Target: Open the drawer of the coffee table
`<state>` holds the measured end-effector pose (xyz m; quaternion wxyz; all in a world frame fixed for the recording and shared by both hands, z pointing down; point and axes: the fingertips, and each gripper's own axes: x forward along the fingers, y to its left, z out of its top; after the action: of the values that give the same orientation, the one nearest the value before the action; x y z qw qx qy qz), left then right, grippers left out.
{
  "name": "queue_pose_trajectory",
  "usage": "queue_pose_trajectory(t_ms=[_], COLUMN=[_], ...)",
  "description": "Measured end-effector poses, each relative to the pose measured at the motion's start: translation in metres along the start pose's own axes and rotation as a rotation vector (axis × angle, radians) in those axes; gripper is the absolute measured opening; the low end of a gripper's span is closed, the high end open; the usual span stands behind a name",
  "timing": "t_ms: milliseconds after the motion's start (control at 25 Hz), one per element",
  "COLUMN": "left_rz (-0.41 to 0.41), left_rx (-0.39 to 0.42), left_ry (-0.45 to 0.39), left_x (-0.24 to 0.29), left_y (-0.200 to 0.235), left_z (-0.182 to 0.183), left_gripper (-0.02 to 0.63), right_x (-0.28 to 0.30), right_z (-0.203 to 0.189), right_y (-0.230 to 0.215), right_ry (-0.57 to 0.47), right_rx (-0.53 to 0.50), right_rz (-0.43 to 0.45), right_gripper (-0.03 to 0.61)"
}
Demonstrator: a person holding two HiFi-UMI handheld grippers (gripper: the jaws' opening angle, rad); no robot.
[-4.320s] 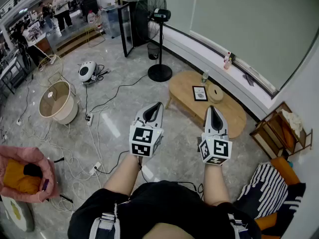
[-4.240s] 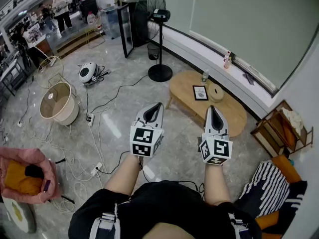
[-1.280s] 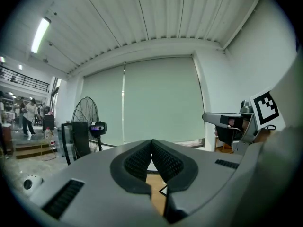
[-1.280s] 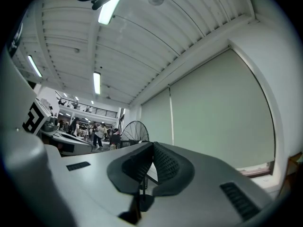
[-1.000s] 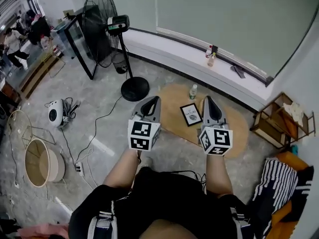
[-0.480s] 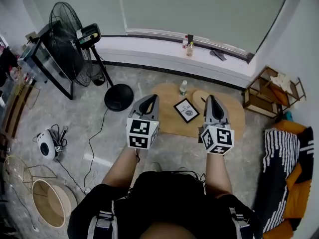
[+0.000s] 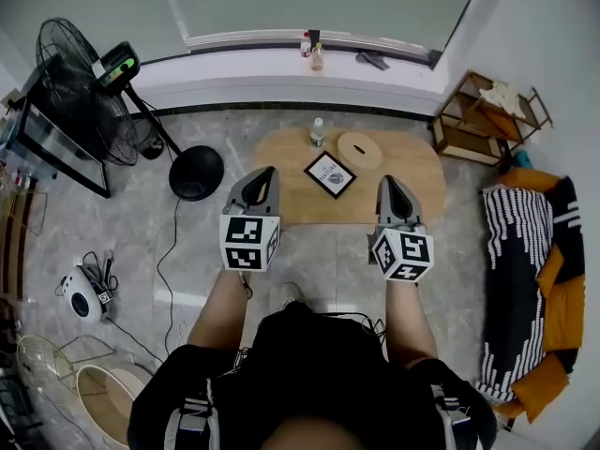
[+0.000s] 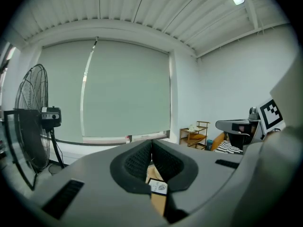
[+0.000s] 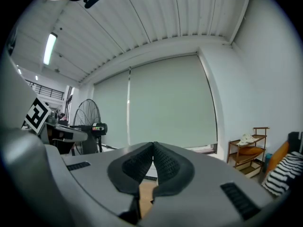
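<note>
The oval wooden coffee table (image 7: pixel 291 200) stands on the floor ahead of me, below the window ledge; no drawer shows from above. My left gripper (image 7: pixel 267 172) hovers over the table's near left edge, jaws shut with nothing between them. My right gripper (image 7: pixel 387 181) hangs over the near right part, also shut and empty. In the left gripper view the closed left gripper (image 8: pixel 151 143) frames a strip of the wooden table (image 8: pixel 157 202). The closed right gripper (image 9: pixel 153 145) shows a sliver of the table (image 9: pixel 146 190) in the right gripper view.
On the table stand a small bottle (image 7: pixel 317 132), a framed picture (image 7: pixel 330 174) and a round wooden disc (image 7: pixel 358 149). A standing fan (image 7: pixel 89 82) with a round base (image 7: pixel 197 172) is left of it. A wooden shelf (image 7: pixel 487 120) and a striped cushion (image 7: pixel 516 279) lie to the right.
The head view has swung so the table now lies square in front of me. Both grippers have sunk toward its near edge and stay shut.
</note>
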<state>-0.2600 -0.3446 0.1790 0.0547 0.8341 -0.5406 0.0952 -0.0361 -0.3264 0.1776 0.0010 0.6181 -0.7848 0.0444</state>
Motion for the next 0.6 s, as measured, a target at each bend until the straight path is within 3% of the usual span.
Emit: queue_pose_trajectory(t_ms=[280,600], left_rz=[0.044,0.066], left_rx=[-0.015,-0.062], left_ry=[0.026,0.144], left_x=[-0.022,-0.012], left_y=[-0.032,-0.049], left_z=[-0.033,-0.167], left_gripper=[0.021,0.021], right_x=[-0.04,-0.045], right_z=[-0.028,-0.154], right_y=[-0.027,-0.049], right_ry=[0.019,0.12], right_rx=[0.007,0.087], right_rz=[0.013,0.064], right_gripper=[0.015,0.015])
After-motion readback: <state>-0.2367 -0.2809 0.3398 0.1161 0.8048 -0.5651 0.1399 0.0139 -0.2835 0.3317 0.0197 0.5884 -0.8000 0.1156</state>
